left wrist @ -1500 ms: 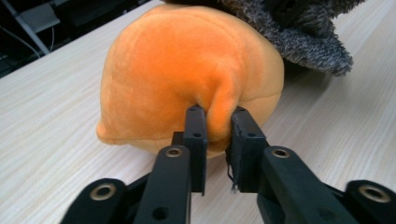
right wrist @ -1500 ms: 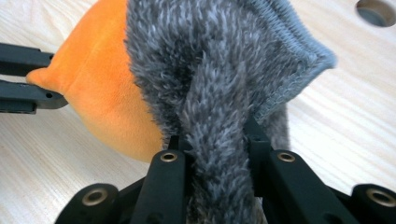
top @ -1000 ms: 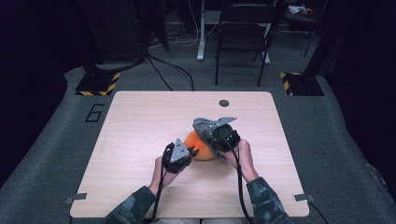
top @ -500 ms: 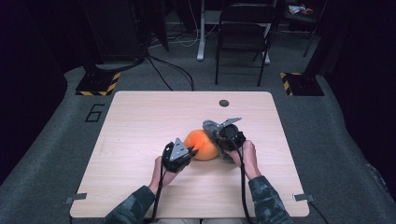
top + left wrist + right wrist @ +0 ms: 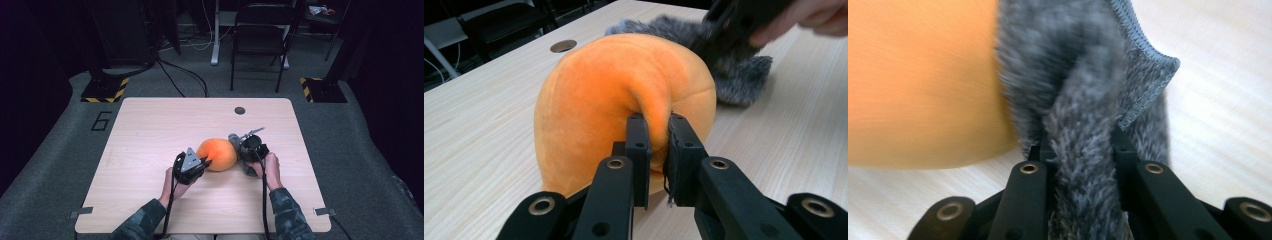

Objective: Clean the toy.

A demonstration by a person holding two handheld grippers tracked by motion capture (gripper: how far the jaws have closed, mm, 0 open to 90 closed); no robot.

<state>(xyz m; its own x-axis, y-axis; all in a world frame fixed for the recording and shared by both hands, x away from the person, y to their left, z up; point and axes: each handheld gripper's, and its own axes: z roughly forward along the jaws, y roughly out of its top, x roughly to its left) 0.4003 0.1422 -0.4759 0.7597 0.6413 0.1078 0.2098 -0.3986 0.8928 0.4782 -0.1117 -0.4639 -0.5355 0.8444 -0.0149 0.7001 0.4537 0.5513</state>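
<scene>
While the high view shows an orange plush point(image 5: 216, 154) mid-desk point(image 5: 150, 125) between both tongs, the gripper views reveal the left tongs point(image 5: 656, 135) pinching an orange fold and the right tongs point(image 5: 1083, 150) pinching grey fur point(image 5: 1088, 100).

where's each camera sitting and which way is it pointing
High view: above the person's side, looking forward and down on the table; both forearms and hands show.
Left gripper view: on the left tool, looking along its jaws pinching the orange cushion.
Right gripper view: on the right tool, looking along jaws clamping grey fur fabric.
Shared: all three show the cushion and the fabric.
</scene>
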